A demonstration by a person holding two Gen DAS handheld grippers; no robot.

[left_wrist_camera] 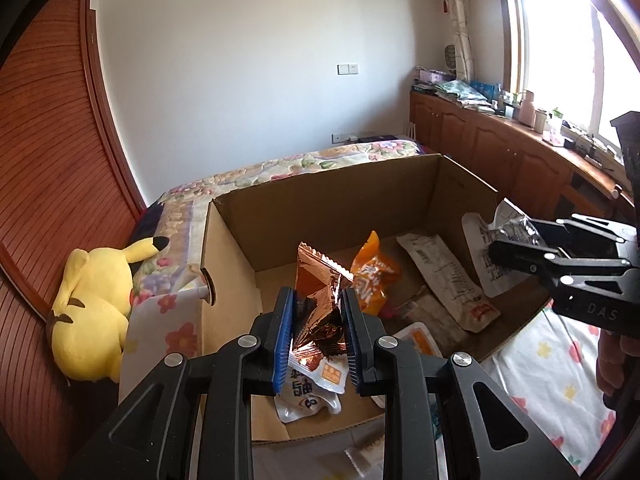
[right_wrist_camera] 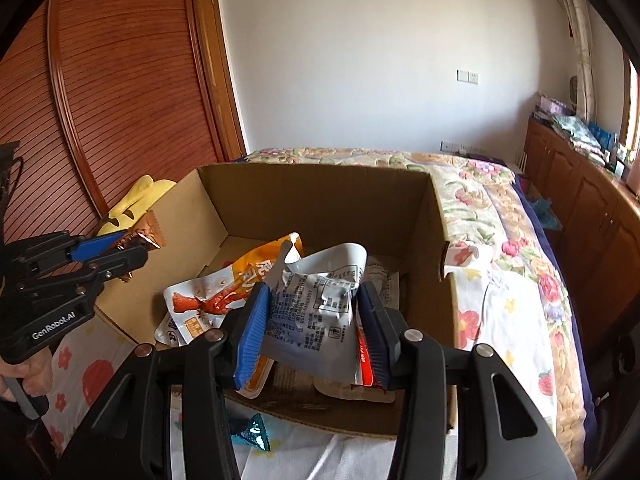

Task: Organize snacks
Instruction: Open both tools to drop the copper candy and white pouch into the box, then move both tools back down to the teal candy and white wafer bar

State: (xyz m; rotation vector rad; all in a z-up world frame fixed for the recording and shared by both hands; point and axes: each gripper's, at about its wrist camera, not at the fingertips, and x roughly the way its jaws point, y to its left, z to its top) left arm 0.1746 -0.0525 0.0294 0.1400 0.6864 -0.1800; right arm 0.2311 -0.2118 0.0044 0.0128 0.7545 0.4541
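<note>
1. You are working over a bed [right_wrist_camera: 500, 216] with a flowered cover, a wooden wardrobe to the left and cabinets under a window to the right; an open cardboard box [left_wrist_camera: 320, 208] sits on the bed in front of you.
2. At the far left, a yellow plush toy [left_wrist_camera: 92, 312] lies on the bed against the wardrobe, just outside the box's left wall.
3. Your left gripper [left_wrist_camera: 318, 332] has its blue pads pressed onto a crumpled copper foil packet [left_wrist_camera: 316, 292], which stands upright between them over the box's near-left corner.
4. Under and beyond it, loose snacks lie on the box floor: an orange pouch [left_wrist_camera: 374, 268] near the middle, and pale flat packets [left_wrist_camera: 448, 276] toward the right wall.
5. Your right gripper [right_wrist_camera: 312, 332] pinches a grey printed pouch [right_wrist_camera: 316, 312], its curled top pointing away from you, over the near edge of the box, right of centre.
6. Both packets already hang over the box opening, so a release looks like the likely next step; the right one seems lower, though the fisheye makes height hard to judge.
7. A small teal wrapper [right_wrist_camera: 252, 434] lies on the bed outside the near edge, closer to your right gripper.
</note>
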